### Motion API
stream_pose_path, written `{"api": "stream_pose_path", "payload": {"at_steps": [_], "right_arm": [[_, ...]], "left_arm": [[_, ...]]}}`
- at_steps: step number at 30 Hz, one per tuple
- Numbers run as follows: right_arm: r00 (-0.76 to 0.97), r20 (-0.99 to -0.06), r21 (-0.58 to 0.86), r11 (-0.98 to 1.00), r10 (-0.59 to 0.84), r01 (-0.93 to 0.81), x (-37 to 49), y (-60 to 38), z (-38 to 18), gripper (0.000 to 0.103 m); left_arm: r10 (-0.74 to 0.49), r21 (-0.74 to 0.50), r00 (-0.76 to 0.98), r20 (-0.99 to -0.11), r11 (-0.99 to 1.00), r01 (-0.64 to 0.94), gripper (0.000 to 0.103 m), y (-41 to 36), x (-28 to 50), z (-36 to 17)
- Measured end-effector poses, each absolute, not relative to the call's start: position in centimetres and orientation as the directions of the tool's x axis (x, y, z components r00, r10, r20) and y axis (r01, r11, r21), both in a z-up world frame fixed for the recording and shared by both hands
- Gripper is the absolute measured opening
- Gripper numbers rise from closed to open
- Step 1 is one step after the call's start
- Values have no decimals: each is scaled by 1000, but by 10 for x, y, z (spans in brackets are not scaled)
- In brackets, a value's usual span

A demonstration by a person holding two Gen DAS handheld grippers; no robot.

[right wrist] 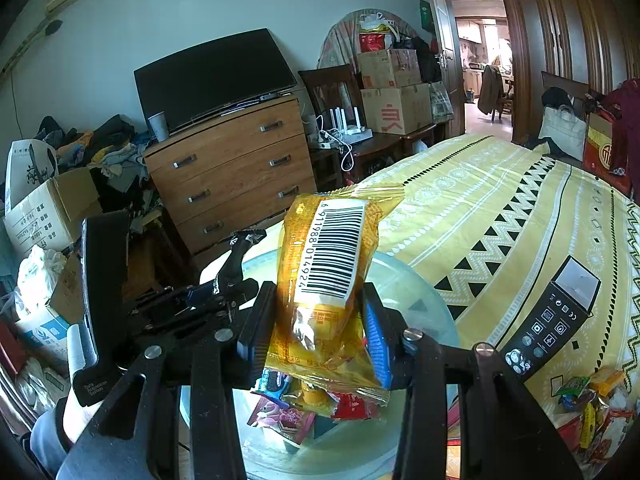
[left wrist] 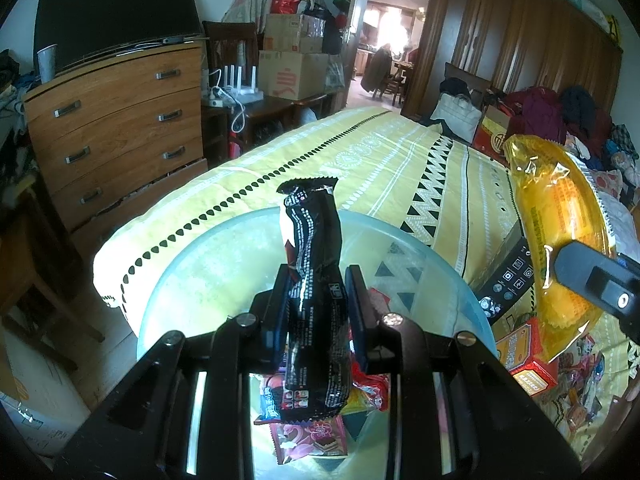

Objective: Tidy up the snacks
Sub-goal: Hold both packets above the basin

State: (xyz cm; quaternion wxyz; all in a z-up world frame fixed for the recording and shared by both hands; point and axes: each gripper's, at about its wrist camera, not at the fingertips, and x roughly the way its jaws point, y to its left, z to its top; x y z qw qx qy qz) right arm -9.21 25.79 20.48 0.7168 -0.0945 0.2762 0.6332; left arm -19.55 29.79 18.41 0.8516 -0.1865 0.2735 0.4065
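While both hands hang over the pale translucent round plastic bowl resting on the yellow patterned bedspread, each claw carries one snack above it. The left claw is clamped on a black glossy foil snack bar wrapper, pinched across its middle so that the crimped top stands upright over the bowl's centre. The right claw is closed on a golden-yellow crinkly plastic snack packet with a white barcode label, gripped at its lower half, also above the bowl. Several small sweets in red, pink and blue wrappers already lie in the bowl's bottom. Beside the bowl on the bedspread lie a long black printed carton and a loose heap of more wrapped snacks. Both packets look light, thin and slippery, and their contents are likely crushable, so a gentle pinch across the flat middle, not on the sealed ends, seems the safest hold; released from here, each should drop softly into the bowl.
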Motion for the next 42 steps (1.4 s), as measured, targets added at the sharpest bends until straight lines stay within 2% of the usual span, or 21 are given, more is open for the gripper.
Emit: {"api": "stream_pose_path", "payload": {"at_steps": [42], "right_arm": [[31,-526,228,176,850,-958,-104,251,196,45]], "left_arm": [[581,-97,511,-633,595,-798,27,300,-192,178]]}}
